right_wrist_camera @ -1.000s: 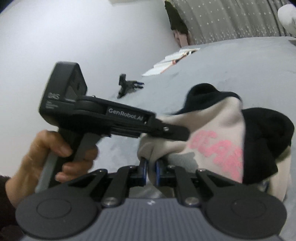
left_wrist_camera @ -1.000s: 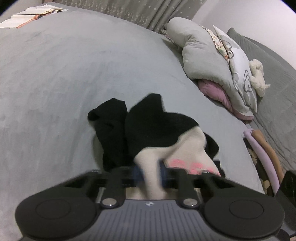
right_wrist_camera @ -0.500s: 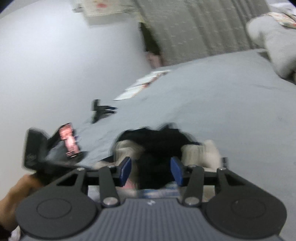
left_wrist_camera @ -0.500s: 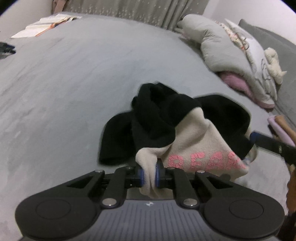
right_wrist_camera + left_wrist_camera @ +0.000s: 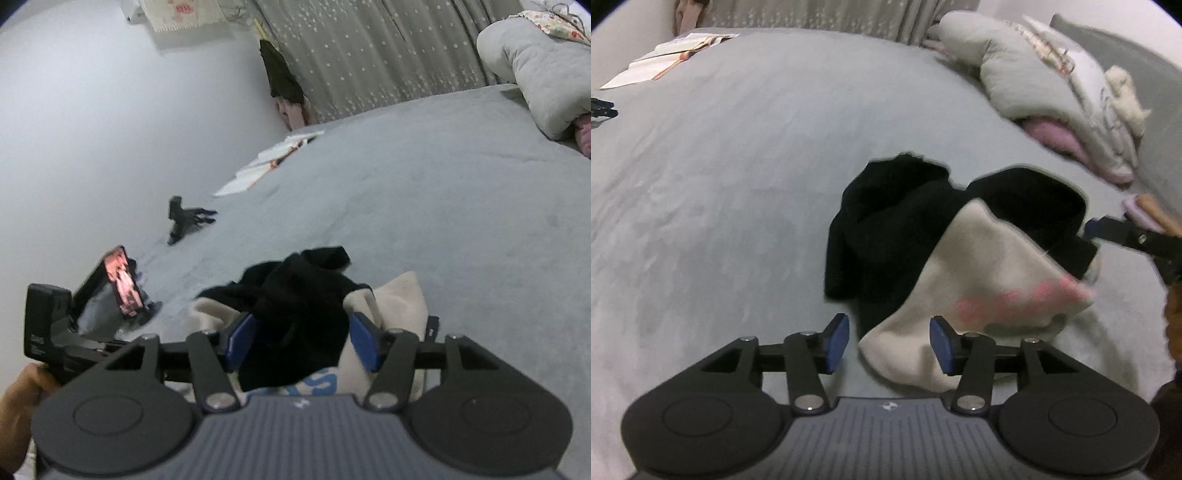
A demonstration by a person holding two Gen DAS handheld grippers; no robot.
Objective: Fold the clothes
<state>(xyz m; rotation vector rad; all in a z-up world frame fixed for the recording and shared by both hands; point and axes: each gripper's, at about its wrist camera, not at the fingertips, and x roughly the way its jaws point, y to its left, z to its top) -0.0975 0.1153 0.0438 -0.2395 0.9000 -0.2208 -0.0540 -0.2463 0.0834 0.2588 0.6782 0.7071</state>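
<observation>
A cream and black sweatshirt [image 5: 990,266] with pink lettering lies bunched on the grey bed [image 5: 738,166]. My left gripper [image 5: 889,343] hovers over its near cream corner. Its jaws are opening, and the corner lies loose between the blue pads [image 5: 836,341]. In the right wrist view, my right gripper [image 5: 302,341] is at the other side of the sweatshirt [image 5: 303,295]. Its jaws are opening too, with a black fold between the pads [image 5: 364,341] that is not pinched. A finger of the right gripper [image 5: 1123,232] shows by the garment's far right edge.
Grey and patterned pillows [image 5: 1052,92] are piled at the right of the bed. An open book [image 5: 665,59] lies at the far left. A lit phone on a stand [image 5: 123,284] and a small black stand [image 5: 184,221] sit near the wall. A hand [image 5: 18,398] holds the left gripper's handle.
Both grippers were shut on the sweatshirt and carried it a little across the bed. Both have since let go, and the garment has dropped onto the bed.
</observation>
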